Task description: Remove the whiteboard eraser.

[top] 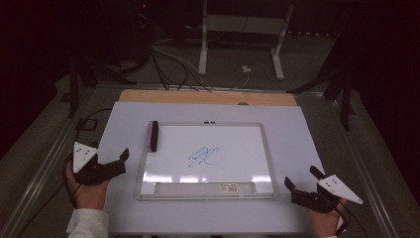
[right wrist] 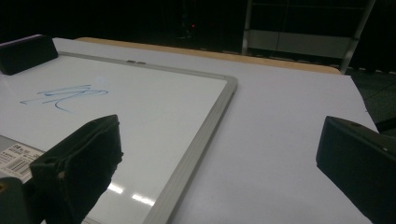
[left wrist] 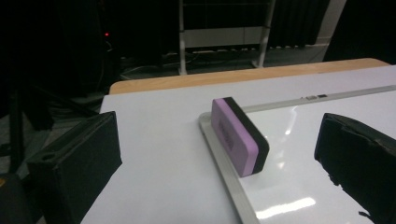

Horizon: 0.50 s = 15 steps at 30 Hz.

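The room behind the table (top: 124,208) is too dark to make out. The blue scribble (top: 203,155) on the whiteboard (top: 267,148) is unreadable. The eraser (top: 153,136) stands on edge at the board's far left corner. The left gripper (top: 121,161) sits just left of the board, the right gripper (top: 299,181) off its near right corner; both have jaws wide apart and hold nothing.

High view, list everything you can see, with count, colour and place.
whiteboard: one, white with silver frame, centre of the table.
eraser: one, purple and black, on the whiteboard's far left corner.
scribble: one, blue, middle of the whiteboard.
table: one, white cover over wood.
stand: one, white, on the floor beyond the table.
left hand-held gripper: one, black, open, left of the whiteboard.
right hand-held gripper: one, black, open, right of the whiteboard.
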Each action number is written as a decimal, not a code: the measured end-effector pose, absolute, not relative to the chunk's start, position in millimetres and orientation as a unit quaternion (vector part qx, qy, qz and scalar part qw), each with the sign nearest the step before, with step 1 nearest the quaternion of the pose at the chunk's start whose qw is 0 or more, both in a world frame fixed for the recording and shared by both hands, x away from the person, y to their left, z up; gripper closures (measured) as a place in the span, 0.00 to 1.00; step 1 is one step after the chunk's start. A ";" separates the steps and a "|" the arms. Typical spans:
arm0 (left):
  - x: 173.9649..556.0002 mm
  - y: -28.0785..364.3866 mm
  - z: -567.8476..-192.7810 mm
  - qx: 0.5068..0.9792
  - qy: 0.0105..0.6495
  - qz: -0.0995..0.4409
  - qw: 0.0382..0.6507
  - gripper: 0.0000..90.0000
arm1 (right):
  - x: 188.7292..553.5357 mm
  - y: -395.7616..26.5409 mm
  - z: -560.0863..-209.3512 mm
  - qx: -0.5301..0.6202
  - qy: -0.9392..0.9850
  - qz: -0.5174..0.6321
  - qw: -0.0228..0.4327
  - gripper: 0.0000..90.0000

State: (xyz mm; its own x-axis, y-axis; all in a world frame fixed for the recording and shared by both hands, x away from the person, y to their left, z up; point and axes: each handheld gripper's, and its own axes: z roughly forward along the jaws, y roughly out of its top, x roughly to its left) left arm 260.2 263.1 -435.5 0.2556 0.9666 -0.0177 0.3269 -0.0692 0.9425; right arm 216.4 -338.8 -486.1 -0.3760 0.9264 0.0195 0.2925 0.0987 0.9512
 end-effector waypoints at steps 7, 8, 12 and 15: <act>273.5 259.3 -429.9 0.644 0.495 0.344 0.471 0.01 | 216.0 -338.0 -485.8 0.454 0.668 0.493 0.322 0.01; 275.4 259.0 -429.0 0.643 0.496 0.346 0.470 0.01 | 215.9 -338.2 -485.7 0.454 0.668 0.493 0.322 0.01; 281.6 259.2 -426.8 0.644 0.495 0.348 0.469 0.01 | 215.5 -338.5 -485.5 0.457 0.666 0.492 0.324 0.01; 285.9 258.8 -426.3 0.645 0.492 0.351 0.467 0.01 | 214.7 -338.6 -484.4 0.456 0.663 0.496 0.326 0.01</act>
State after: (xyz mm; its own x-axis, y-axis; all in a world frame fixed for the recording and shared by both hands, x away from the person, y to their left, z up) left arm 285.9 258.8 -426.3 0.2695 0.9630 -0.0072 0.3079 -0.0790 0.9481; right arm 214.7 -338.6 -484.4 -0.3706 0.9286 0.0197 0.2816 0.0922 0.9551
